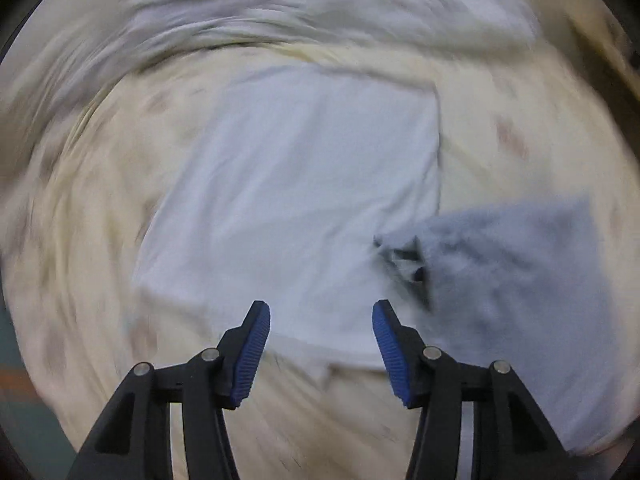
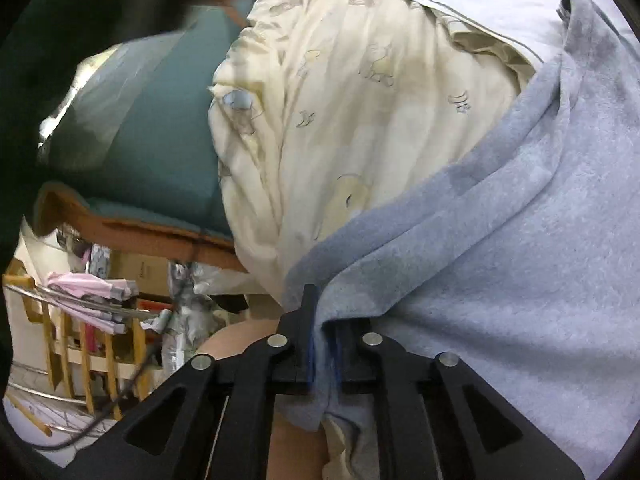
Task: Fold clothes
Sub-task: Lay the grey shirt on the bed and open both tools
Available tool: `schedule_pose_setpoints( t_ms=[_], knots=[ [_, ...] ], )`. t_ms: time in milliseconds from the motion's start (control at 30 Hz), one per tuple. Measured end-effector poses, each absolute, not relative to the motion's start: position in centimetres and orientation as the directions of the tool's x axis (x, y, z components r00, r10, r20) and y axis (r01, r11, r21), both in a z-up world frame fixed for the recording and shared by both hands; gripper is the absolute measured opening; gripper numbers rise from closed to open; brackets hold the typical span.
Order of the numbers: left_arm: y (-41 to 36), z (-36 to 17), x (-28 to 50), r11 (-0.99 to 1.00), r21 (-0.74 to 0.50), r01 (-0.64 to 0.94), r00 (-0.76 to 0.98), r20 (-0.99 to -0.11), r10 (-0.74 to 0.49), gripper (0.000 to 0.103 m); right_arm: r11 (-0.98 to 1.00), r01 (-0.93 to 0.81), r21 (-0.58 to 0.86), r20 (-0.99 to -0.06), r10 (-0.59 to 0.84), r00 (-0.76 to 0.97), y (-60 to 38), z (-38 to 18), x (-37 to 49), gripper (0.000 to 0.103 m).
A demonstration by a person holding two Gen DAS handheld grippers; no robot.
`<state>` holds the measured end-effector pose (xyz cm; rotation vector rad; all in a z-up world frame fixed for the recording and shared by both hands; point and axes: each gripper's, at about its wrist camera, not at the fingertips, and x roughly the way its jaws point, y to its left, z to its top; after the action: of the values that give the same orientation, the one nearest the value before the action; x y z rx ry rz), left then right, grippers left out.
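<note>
Left wrist view, heavily motion-blurred. The left gripper [image 1: 321, 316] stands wide open with nothing between its blue pads [image 1: 256, 344]; it hangs above a pale folded cloth [image 1: 296, 184] that lies flat on a cream sheet [image 1: 520, 128]. The near edge of the cloth lies just beyond the fingertips. To the right of the cloth, touching its lower right corner, lies a grey garment [image 1: 520, 272] with a dark smudge at the meeting point; blur hides what that smudge is. A bunched pale-grey fabric [image 1: 248, 4] crosses the top of the view, on the far side of the sheet.

Right wrist view, sharp. The right gripper [image 2: 322, 320] is closed on an edge of the grey garment [image 2: 500, 260], the fleece pinched between the two jaws and draping away to the right. Behind the garment lies the cream sheet [image 2: 352, 120], printed with small animal figures, over a teal mattress [image 2: 160, 128] with a brown wooden frame [image 2: 132, 224]. A white cloth [image 2: 500, 4] lies at upper right, partly under the garment. At lower left stands a wooden rack [image 2: 84, 344] carrying pink fabric [image 2: 80, 284].
</note>
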<state>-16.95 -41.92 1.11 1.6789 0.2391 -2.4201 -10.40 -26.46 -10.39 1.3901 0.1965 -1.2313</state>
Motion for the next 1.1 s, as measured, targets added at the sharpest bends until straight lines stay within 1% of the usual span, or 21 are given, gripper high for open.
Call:
schedule_pose_setpoints(
  t_ms=[33, 67, 133, 200, 267, 300, 367, 400, 467, 500, 567, 600, 667, 733, 833, 967, 1100],
  knots=[
    [-42.1, 2.7, -15.3, -0.947, -0.102, 0.303, -0.383, -0.923, -0.023, 0.054, -0.261, 0.731, 0.631, -0.728, -0.526, 0.440, -26.3, -10.3, -10.0, 0.023],
    [-41.8, 4.1, -13.5, -0.922, -0.187, 0.338, -0.435, -0.900, 0.023, 0.055, -0.240, 0.725, 0.645, -0.715, -0.526, 0.462, -25.9, -10.0, -9.6, 0.025],
    [-40.6, 6.4, -9.4, -0.865, -0.353, 0.356, -0.555, -0.825, 0.108, 0.061, -0.205, 0.719, 0.664, -0.693, -0.530, 0.489, -25.3, -9.3, -8.8, 0.032],
    [-38.7, 7.8, -5.1, -0.828, -0.452, 0.331, -0.658, -0.740, 0.141, 0.065, -0.170, 0.709, 0.685, -0.657, -0.565, 0.499, -24.4, -8.1, -8.5, 0.033],
    [-36.7, 8.0, -0.8, -0.813, -0.495, 0.308, -0.725, -0.675, 0.136, 0.066, -0.143, 0.695, 0.704, -0.626, -0.587, 0.513, -23.1, -6.8, -8.6, 0.033],
    [-35.9, 7.5, 1.4, -0.810, -0.499, 0.309, -0.740, -0.661, 0.125, 0.069, -0.145, 0.709, 0.690, -0.628, -0.606, 0.488, -21.8, -5.9, -8.9, 0.034],
    [-34.5, 6.1, 4.0, -0.814, -0.489, 0.315, -0.730, -0.673, 0.121, 0.070, -0.155, 0.727, 0.669, -0.626, -0.644, 0.440, -18.9, -4.2, -10.1, 0.034],
    [-33.8, 5.2, 5.0, -0.819, -0.473, 0.326, -0.711, -0.693, 0.117, 0.070, -0.179, 0.738, 0.650, -0.635, -0.661, 0.400, -17.3, -3.5, -11.3, 0.034],
    [-32.2, 3.0, 6.1, -0.836, -0.411, 0.363, -0.629, -0.770, 0.106, 0.071, -0.234, 0.774, 0.588, -0.675, -0.669, 0.311, -15.0, -2.3, -13.2, 0.034],
    [-31.4, 1.7, 6.5, -0.843, -0.390, 0.370, -0.589, -0.800, 0.112, 0.071, -0.261, 0.812, 0.523, -0.705, -0.667, 0.240, -14.0, -1.5, -14.4, 0.034],
    [-30.2, -0.5, 6.9, -0.847, -0.377, 0.375, -0.548, -0.827, 0.126, 0.071, -0.290, 0.877, 0.383, -0.745, -0.658, 0.108, -13.2, 0.0, -16.5, 0.034],
    [-29.8, -1.5, 7.0, -0.843, -0.377, 0.385, -0.541, -0.832, 0.125, 0.071, -0.296, 0.905, 0.305, -0.758, -0.651, 0.042, -13.4, 0.9, -18.2, 0.034],
    [-29.5, -3.0, 7.4, -0.812, -0.397, 0.427, -0.555, -0.824, 0.112, 0.071, -0.290, 0.933, 0.213, -0.771, -0.636, -0.021, -14.6, 1.7, -20.9, 0.034],
    [-29.7, -3.8, 8.0, -0.765, -0.458, 0.453, -0.584, -0.801, 0.133, 0.071, -0.244, 0.959, 0.143, -0.794, -0.607, -0.036, -17.3, 1.7, -24.2, 0.036],
    [-30.2, -4.5, 8.3, -0.708, -0.515, 0.483, -0.623, -0.770, 0.135, 0.071, -0.146, 0.989, 0.035, -0.851, -0.523, -0.047, -22.3, -0.3, -27.6, 0.037],
    [-30.7, -4.0, 8.1, -0.706, -0.462, 0.537, -0.626, -0.779, 0.033, 0.071, -0.049, 0.999, 0.005, -0.901, -0.434, -0.016, -26.7, -3.3, -29.8, 0.037],
    [-30.8, -5.0, 7.4, -0.684, -0.445, 0.578, -0.596, -0.803, 0.019, 0.071, 0.048, 0.999, -0.020, -0.936, -0.351, -0.002, -30.0, -5.9, -31.1, 0.039]
  ],
)
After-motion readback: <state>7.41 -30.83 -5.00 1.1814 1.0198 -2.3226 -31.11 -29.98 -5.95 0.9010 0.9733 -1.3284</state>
